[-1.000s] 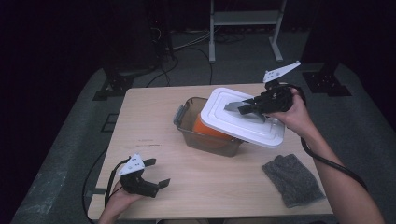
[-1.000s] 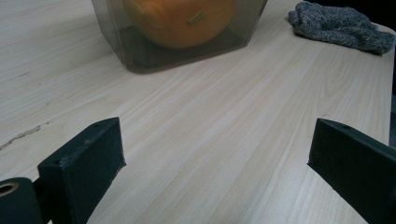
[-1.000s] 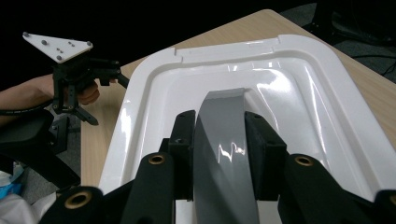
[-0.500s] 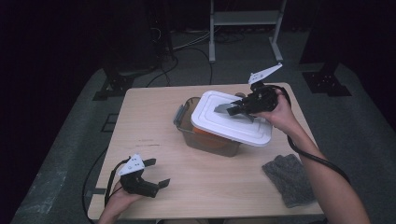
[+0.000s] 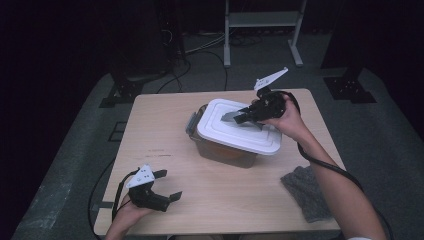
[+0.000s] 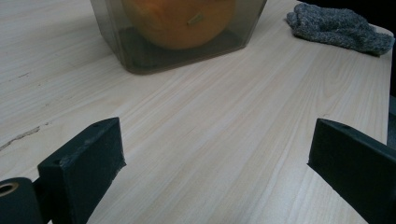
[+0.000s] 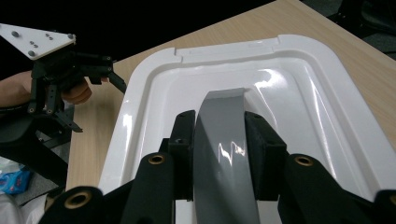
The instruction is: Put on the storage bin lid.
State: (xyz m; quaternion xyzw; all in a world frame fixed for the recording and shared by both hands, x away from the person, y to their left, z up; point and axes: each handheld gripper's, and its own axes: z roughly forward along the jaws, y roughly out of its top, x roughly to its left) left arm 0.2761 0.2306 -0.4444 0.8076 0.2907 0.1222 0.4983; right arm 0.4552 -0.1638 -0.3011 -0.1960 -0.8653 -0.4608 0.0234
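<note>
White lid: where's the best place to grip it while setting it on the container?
Probably the grey handle arching across the white lid, taken from above. It is narrow enough for the jaws, and the right gripper already clamps it there.

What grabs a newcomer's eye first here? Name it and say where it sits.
The white lid draws the eye first: it sits skewed over the clear container at the middle of the table, with the right gripper shut on its grey handle. An orange object glows through the container's wall. The left gripper rests open at the near left edge, and a grey cloth lies at the near right.
</note>
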